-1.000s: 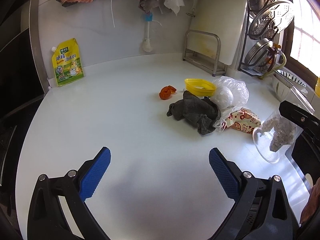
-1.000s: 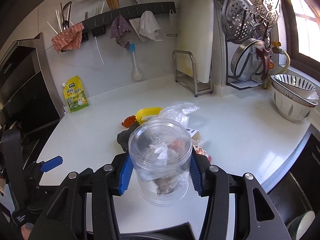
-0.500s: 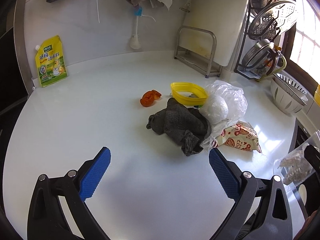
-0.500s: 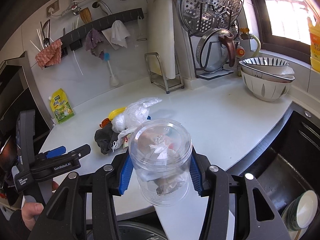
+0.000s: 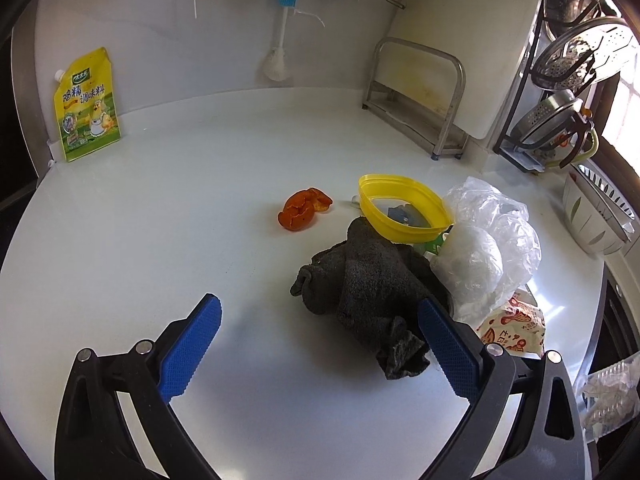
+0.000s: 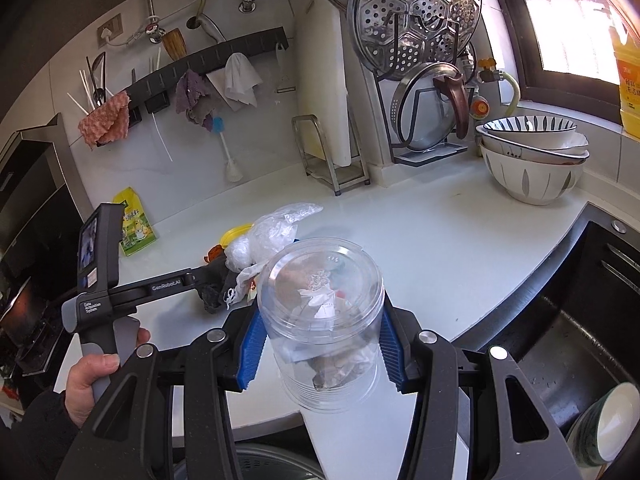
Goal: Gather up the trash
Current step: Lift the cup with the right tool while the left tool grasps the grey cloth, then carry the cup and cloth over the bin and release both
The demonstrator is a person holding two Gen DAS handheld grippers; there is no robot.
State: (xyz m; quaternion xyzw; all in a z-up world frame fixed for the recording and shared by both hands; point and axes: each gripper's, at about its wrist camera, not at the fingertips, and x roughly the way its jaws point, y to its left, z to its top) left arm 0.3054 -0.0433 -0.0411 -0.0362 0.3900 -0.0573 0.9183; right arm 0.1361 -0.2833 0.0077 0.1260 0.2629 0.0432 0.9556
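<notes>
**Cup held ready while the free claw reaches for the pile**

The right gripper [image 6: 320, 344] is clamped on a clear plastic cup [image 6: 324, 320], its blue pads pressing on both sides of the wall. The cup already has some crumpled scraps inside, so it seems to serve as the container for the trash. It is held in the air at the front edge of the white counter [image 5: 160, 220], near the pile but not above it.

The trash lies together in the middle of the counter: a dark grey cloth [image 5: 368, 292], a crumpled plastic bag [image 5: 488, 248], a yellow lid [image 5: 404, 208], a printed wrapper [image 5: 516, 324] and, a little apart, an orange peel [image 5: 302, 214].

The left gripper [image 5: 320, 344] has its jaws wide apart and holds nothing. It points down at a slant toward the cloth, whose near end lies between the fingers without touching them. A hand [image 6: 94, 376] grips its handle from below.
</notes>
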